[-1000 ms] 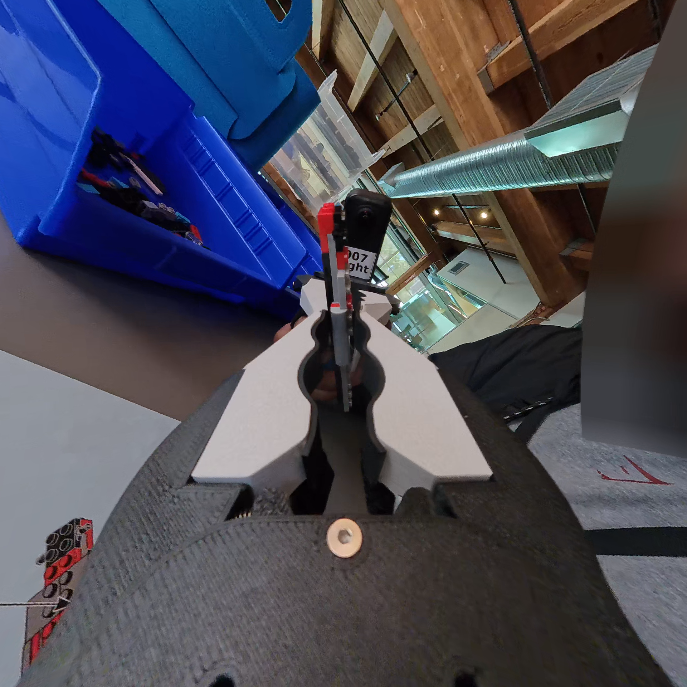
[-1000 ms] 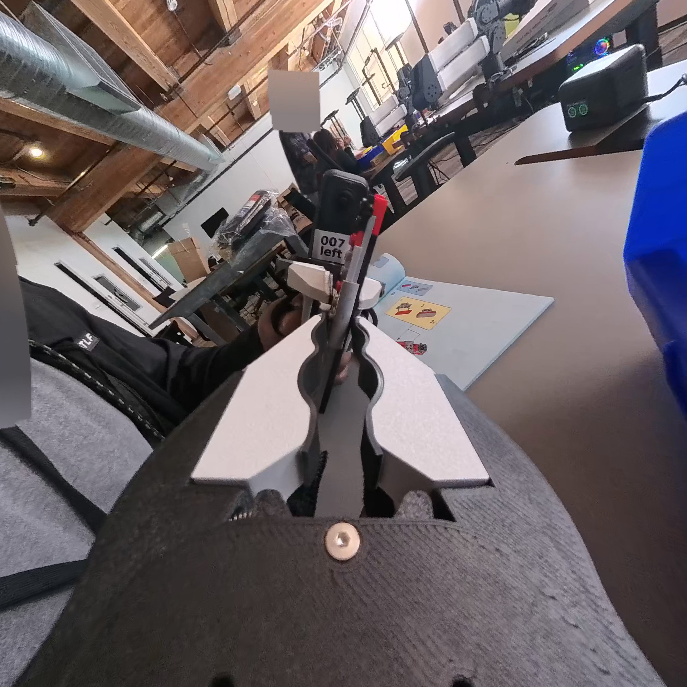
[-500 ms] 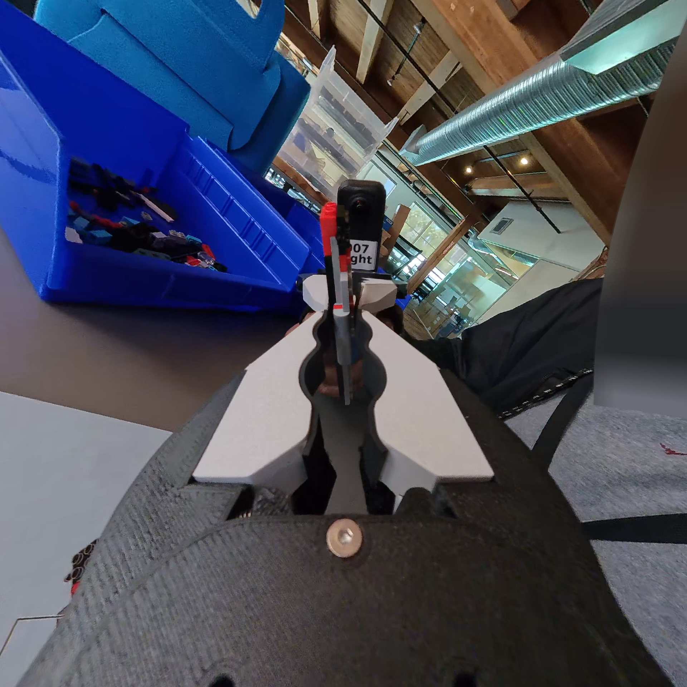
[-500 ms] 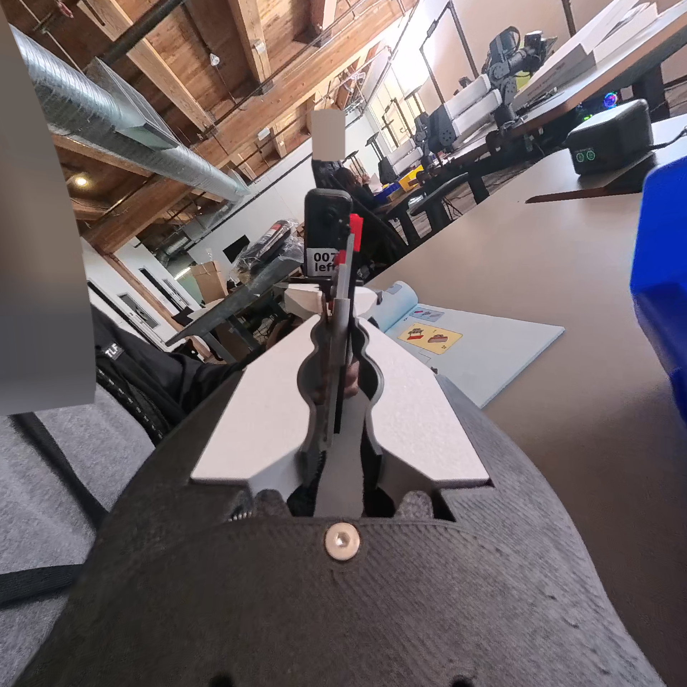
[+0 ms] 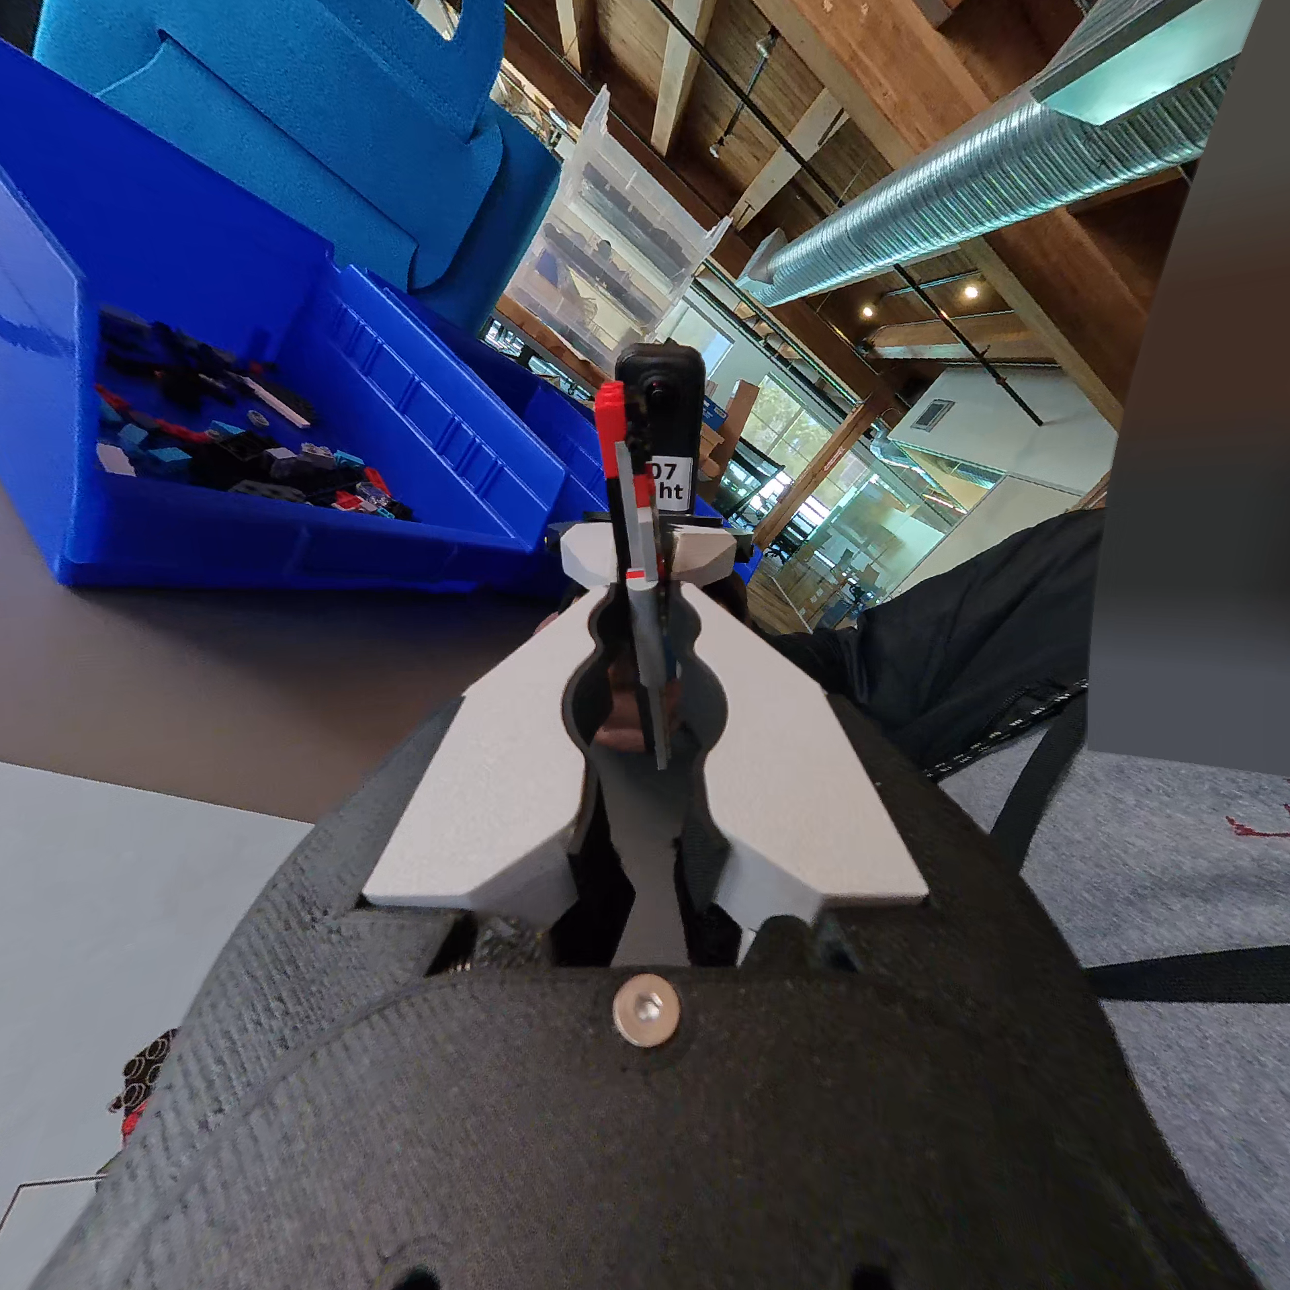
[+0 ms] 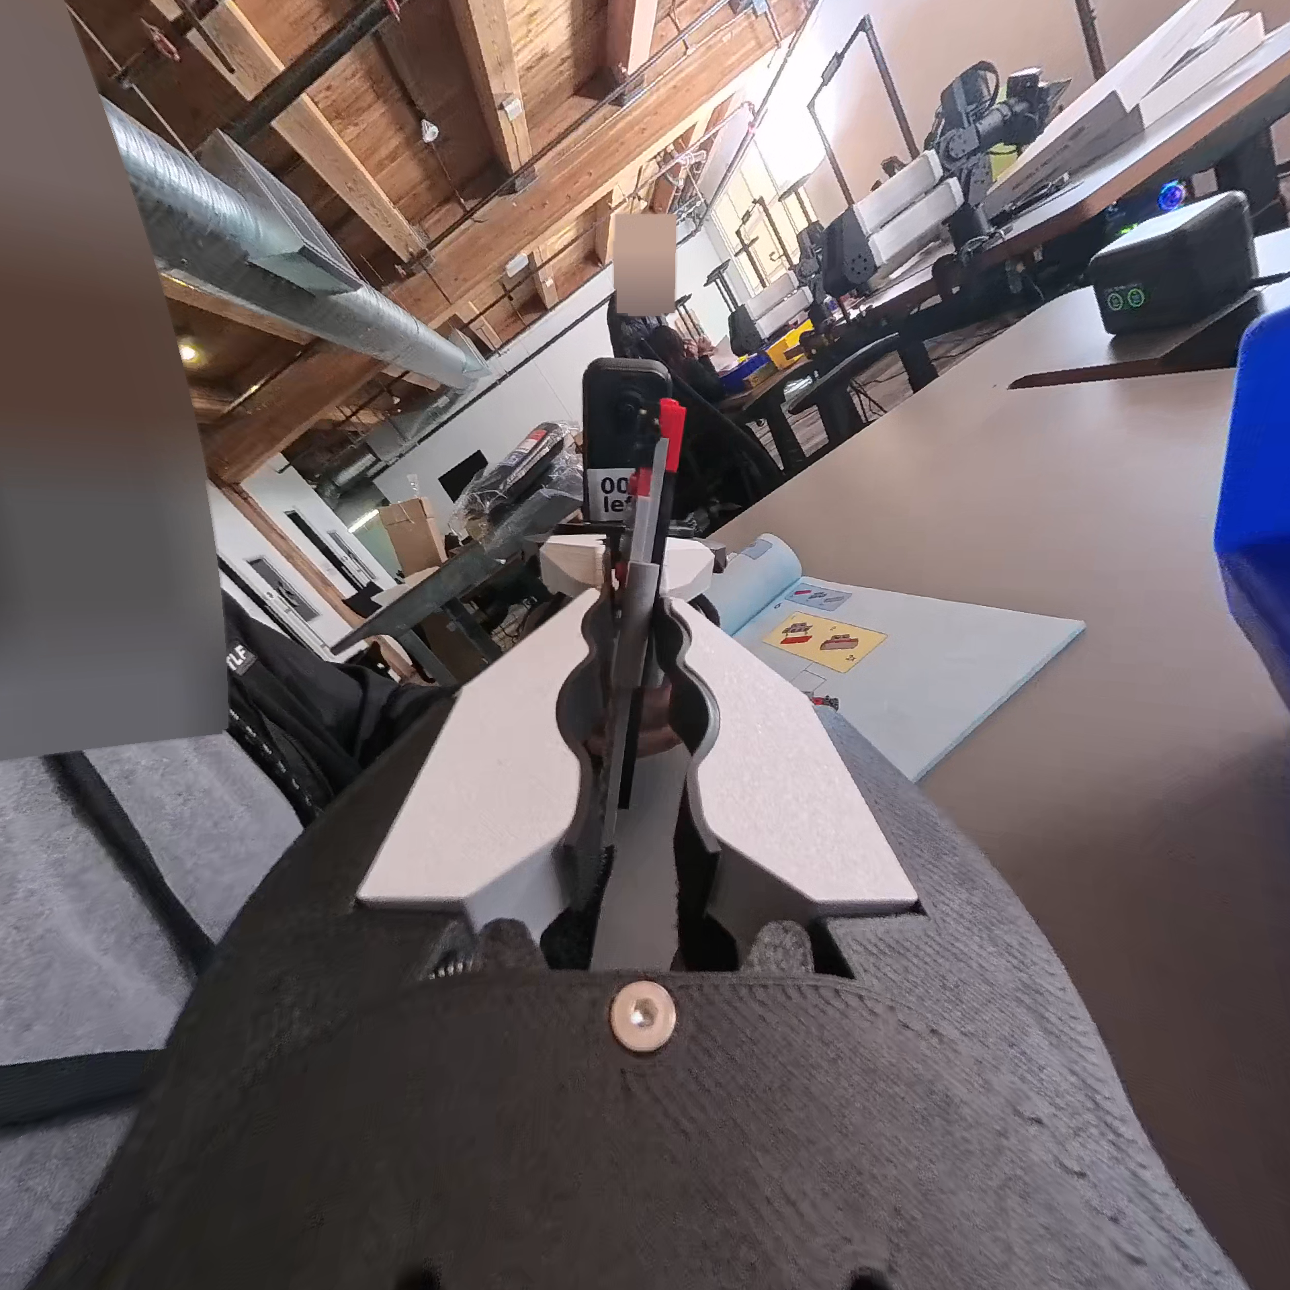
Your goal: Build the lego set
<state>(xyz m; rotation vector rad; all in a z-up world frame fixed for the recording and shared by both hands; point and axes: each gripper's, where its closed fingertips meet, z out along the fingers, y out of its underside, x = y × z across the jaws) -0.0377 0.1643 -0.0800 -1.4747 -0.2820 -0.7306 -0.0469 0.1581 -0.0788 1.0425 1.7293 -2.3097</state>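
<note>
A thin Lego assembly [image 5: 642, 530] of grey, black and red plates, seen edge-on, is held up in the air above the table. My left gripper [image 5: 646, 593] is shut on its near end. My right gripper [image 5: 653, 551] faces it from the far side and is shut on the same assembly. In the right wrist view the assembly [image 6: 646, 530] stands between my right gripper [image 6: 632, 600] and the left gripper [image 6: 628, 565] beyond. A red piece [image 5: 611, 419] caps its top end. The assembly's flat faces are hidden.
A blue bin [image 5: 279, 544] with several loose Lego pieces [image 5: 230, 461] stands on the brown table to the left. The open instruction booklet [image 6: 907, 670] lies on the table below the grippers. A black box [image 6: 1173, 279] sits farther back. The person's grey-clad body is close behind. My left and right fingertips are right by each other.
Both grippers have tilted together with the assembly still gripped. More of the bin's inside shows in the left wrist view. Neither gripper has opened.
</note>
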